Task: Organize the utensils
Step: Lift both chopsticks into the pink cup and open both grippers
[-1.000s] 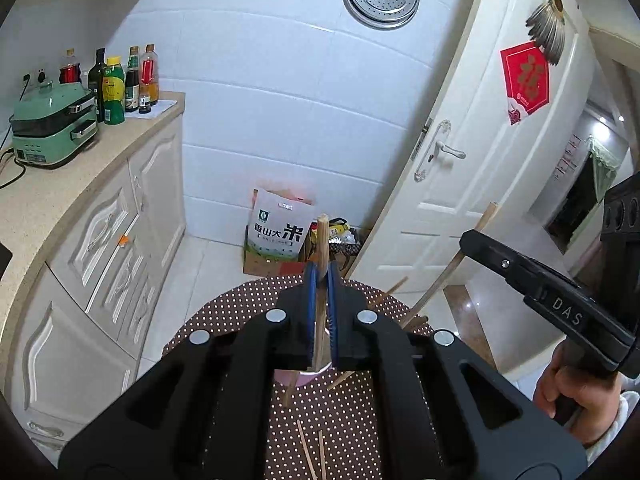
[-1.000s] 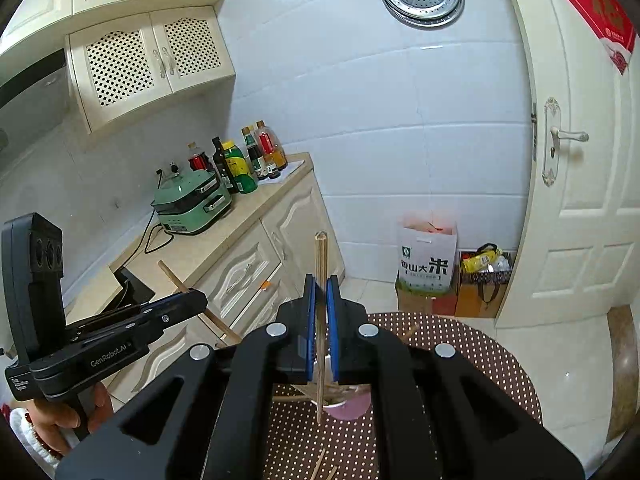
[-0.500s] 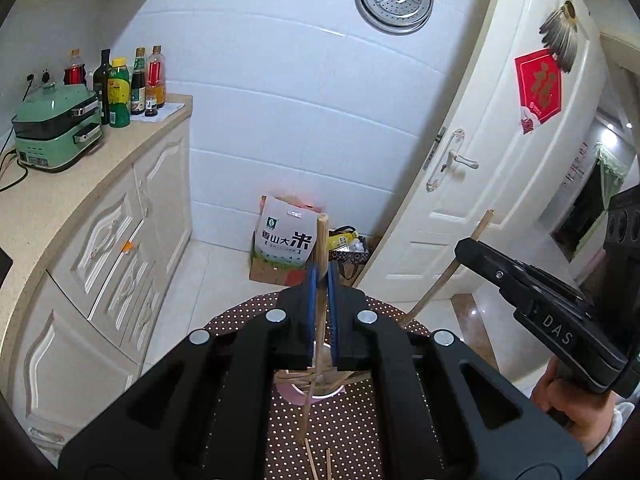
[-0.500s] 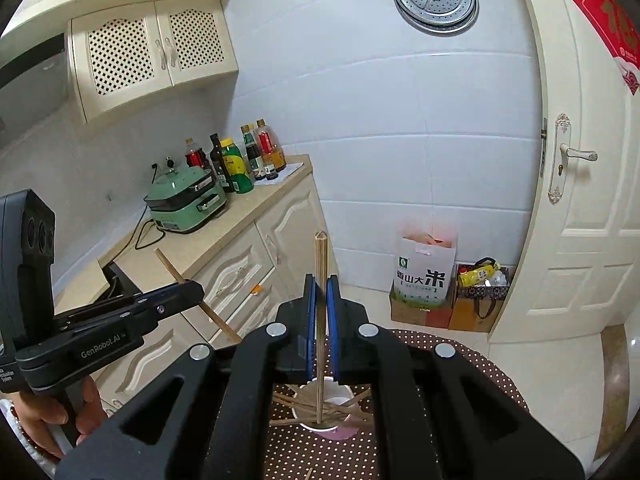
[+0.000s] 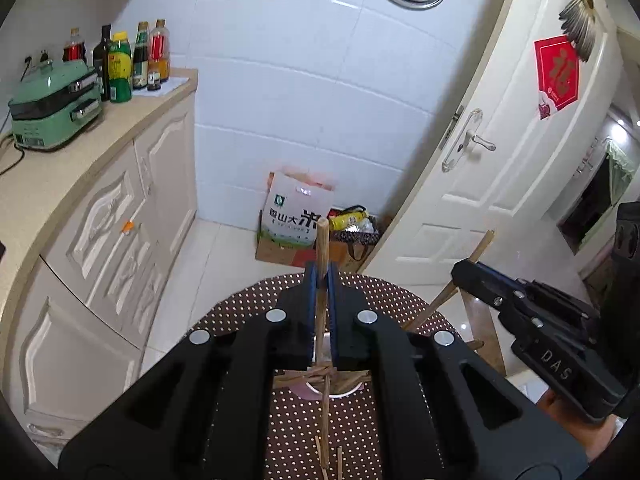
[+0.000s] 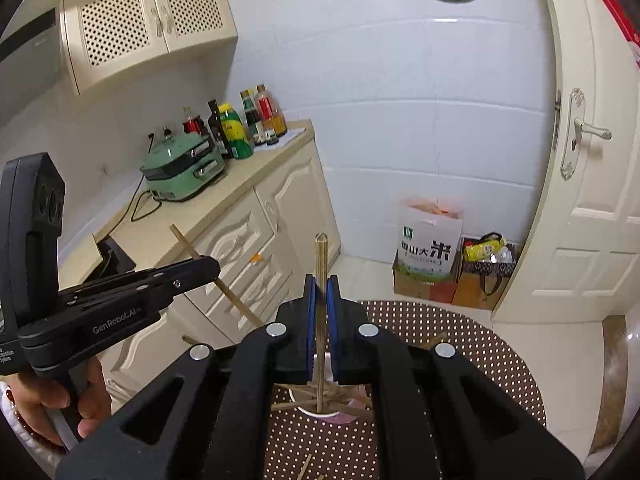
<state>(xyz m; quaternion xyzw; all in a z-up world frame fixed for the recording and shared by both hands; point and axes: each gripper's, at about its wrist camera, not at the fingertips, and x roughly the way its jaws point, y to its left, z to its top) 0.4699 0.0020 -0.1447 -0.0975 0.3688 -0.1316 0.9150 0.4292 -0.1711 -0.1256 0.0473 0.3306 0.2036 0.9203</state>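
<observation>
While each tool [image 5: 321,280] [image 6: 321,284] clenches one, the chopstick [image 5: 322,256] [image 6: 320,264] looks thin, pale, wooden.

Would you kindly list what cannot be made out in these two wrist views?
- Left wrist view: most of the white cup is hidden behind the left tool, so its chopstick count is unclear.
- Right wrist view: the right tool covers the cup's upper part.
- Both views: loose chopsticks on the dotted table are cut off by the bottom edge.
- Rice bag small print: too small.
</observation>
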